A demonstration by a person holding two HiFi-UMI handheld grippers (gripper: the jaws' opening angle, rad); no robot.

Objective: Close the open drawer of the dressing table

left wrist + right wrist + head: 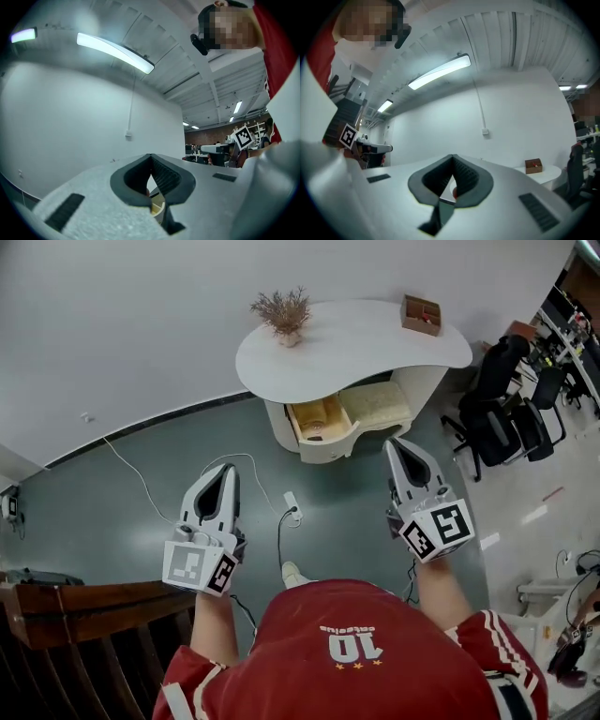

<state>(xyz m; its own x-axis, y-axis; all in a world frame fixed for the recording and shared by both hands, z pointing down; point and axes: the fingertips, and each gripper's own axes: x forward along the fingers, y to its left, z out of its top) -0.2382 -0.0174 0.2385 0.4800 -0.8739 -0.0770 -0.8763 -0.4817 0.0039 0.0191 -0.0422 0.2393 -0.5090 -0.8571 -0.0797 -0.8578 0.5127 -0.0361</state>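
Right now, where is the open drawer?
In the head view, the open drawer juts out from under the white dressing table, just below the dried plant.

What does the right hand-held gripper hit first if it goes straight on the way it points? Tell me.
Probably the dressing table: the right hand-held gripper aims at its front edge, left of the box. Height is unclear; if it clears the top, the wall comes first.
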